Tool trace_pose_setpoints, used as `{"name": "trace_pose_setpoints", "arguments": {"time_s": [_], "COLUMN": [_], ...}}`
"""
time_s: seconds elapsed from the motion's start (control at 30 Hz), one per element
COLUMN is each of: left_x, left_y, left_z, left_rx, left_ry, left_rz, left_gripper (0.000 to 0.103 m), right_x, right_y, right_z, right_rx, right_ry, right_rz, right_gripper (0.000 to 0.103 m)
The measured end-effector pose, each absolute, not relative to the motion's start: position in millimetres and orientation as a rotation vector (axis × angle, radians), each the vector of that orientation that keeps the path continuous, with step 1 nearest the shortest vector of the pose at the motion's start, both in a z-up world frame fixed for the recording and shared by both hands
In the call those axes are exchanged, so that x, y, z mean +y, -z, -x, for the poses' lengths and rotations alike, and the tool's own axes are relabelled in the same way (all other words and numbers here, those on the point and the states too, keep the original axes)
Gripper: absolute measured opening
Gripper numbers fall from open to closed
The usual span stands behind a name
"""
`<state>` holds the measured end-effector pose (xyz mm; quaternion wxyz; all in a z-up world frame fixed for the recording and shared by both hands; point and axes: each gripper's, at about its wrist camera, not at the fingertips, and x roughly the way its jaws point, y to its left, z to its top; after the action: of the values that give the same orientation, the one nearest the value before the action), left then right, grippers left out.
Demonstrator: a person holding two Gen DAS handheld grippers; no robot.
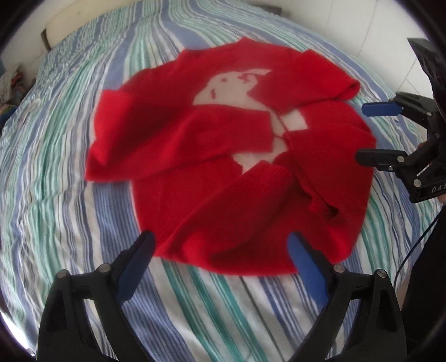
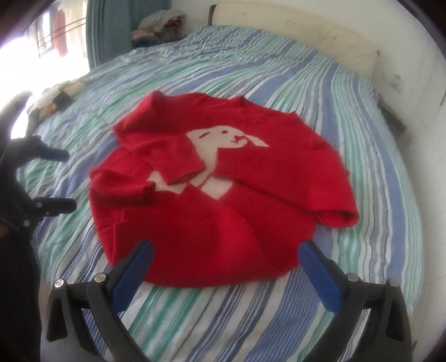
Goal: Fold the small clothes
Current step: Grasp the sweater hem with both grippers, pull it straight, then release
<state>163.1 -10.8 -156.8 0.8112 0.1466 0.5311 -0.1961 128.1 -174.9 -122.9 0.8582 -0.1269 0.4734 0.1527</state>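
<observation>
A small red knit sweater point(image 1: 223, 172) with a white animal figure on its chest lies on the striped bed, both sleeves laid across its front. It also shows in the right wrist view point(image 2: 220, 195). My left gripper point(image 1: 221, 245) is open and empty, just above the sweater's near hem. My right gripper point(image 2: 225, 252) is open and empty, over the hem from its own side. The right gripper also shows at the right edge of the left wrist view point(image 1: 362, 132), beside the sweater. The left gripper shows at the left edge of the right wrist view point(image 2: 69, 181).
The bed sheet point(image 1: 69, 195) has blue, green and white stripes and fills both views point(image 2: 376, 167). A cream headboard point(image 2: 320, 36) runs along the far side. A pile of clothes point(image 2: 164, 25) sits beyond the bed's far corner. A white wall point(image 1: 376, 27) is close.
</observation>
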Motion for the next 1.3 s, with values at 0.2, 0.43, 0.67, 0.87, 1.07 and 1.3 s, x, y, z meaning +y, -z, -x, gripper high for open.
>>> {"name": "trace_pose_setpoints", "arguments": {"time_s": [0.2, 0.43, 0.67, 0.87, 1.07, 1.3], "left_x": [-24.2, 43.7, 106.1, 113.6, 63.0, 99.5], "left_y": [169.3, 119.1, 132.7, 151.4, 185.7, 169.7], "left_z": [-175.0, -61.2, -19.5, -47.0, -65.5, -49.7], "left_rx": [1.15, 0.981, 1.164, 1.232, 1.305, 1.287], "left_ry": [0.531, 0.726, 0.567, 0.484, 0.467, 0.36], "left_rz": [-0.254, -0.363, -0.283, 0.113, 0.06, 0.08], "left_gripper": [0.011, 0.015, 0.07, 0.078, 0.005, 0.002], "right_x": [-144.7, -187.7, -261.0, -299.3, -273.8, -285.0], "right_y": [191.2, 129.1, 149.0, 165.5, 219.3, 189.5], "right_z": [-196.3, -99.9, 10.1, 30.1, 6.2, 15.0], "right_rx": [1.214, 1.065, 1.199, 1.198, 1.184, 1.201], "right_ry": [-0.485, -0.631, -0.463, -0.344, -0.371, -0.208], "right_rz": [0.247, 0.184, 0.168, -0.287, -0.581, -0.41], "right_gripper": [0.045, 0.007, 0.016, 0.061, 0.057, 0.003]}}
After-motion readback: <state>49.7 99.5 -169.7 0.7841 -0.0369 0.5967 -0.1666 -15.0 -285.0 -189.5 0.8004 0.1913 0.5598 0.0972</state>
